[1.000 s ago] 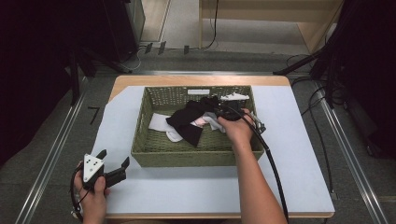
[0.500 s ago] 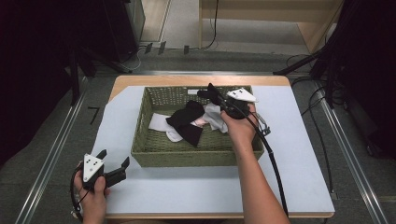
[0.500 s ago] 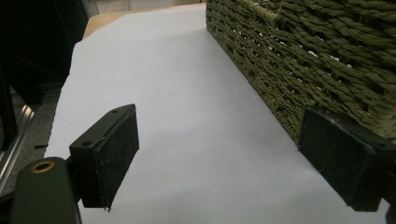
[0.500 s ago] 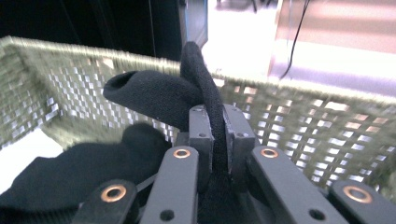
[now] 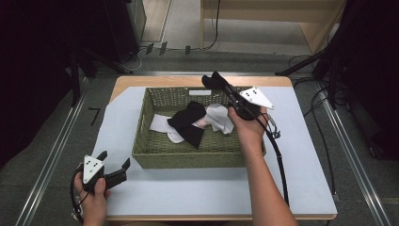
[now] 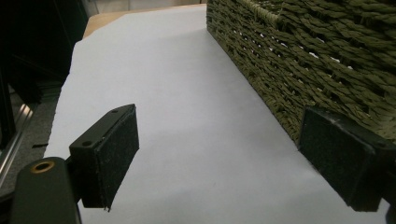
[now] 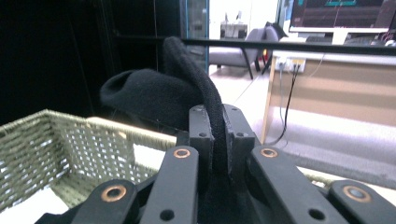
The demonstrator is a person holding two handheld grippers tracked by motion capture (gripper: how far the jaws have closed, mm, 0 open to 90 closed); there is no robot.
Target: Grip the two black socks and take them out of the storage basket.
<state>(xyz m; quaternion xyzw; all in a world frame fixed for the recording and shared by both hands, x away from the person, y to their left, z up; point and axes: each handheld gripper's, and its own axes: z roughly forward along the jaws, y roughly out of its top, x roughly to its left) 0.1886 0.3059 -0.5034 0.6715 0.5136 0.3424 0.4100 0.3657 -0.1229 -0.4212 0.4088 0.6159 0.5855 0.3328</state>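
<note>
One black fabric sock (image 7: 187,93) is pinched in the right tool (image 5: 221,84), above the woven green basket's (image 5: 188,157) far rim | long axis along the jaws | left tool (image 5: 115,170) is spread, empty, on the white worktop (image 5: 197,193).

I work in a lab or office-type recording room. Ahead of my right hand-held gripper (image 7: 212,135) stand a grey office chair (image 7: 238,46), a monitor (image 7: 343,13) on a desk (image 7: 336,88), and a wall socket with cables (image 7: 290,65). Metal floor rails (image 5: 56,150) flank the paper-covered surface (image 5: 301,155); dark stands (image 5: 80,66) surround it.
</note>
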